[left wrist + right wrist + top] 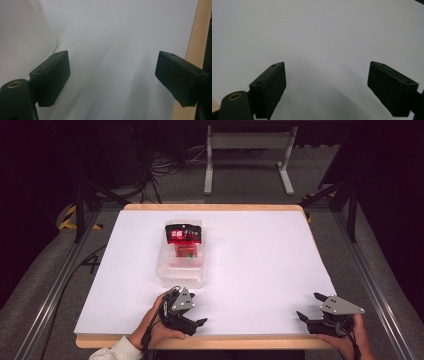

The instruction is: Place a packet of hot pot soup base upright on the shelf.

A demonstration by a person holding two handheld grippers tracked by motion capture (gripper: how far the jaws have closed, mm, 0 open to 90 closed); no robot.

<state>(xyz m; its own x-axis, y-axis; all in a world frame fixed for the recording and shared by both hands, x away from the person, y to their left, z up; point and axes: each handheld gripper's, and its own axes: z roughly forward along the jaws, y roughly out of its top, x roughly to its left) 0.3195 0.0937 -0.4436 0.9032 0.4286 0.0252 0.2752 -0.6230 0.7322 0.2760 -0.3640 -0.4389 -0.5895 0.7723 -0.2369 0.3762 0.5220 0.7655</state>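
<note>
Container nearer left gripper

Clear plastic container (181, 262), red packet (184, 236) inside, sits left of table centre, long axis running away from the person. Left gripper (186, 316) just beside its near end, jaws spread, empty. Right gripper (311, 308) well apart, likewise spread and empty.

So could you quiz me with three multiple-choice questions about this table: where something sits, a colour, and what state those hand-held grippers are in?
1. Where is the clear plastic box?
A. just beyond the left hand-held gripper
B. beside the right hand-held gripper
C. on the floor

2. The packet in the box is mainly:
A. blue
B. red and black
C. yellow

3. Both grippers' jaws are:
A. shut on the box
B. shut with nothing between them
C. open

Answers: 1 A, the high view shows the box just past the left gripper. 2 B, its colours show there. 3 C, both gripper views show wide gaps between the jaws.
</note>
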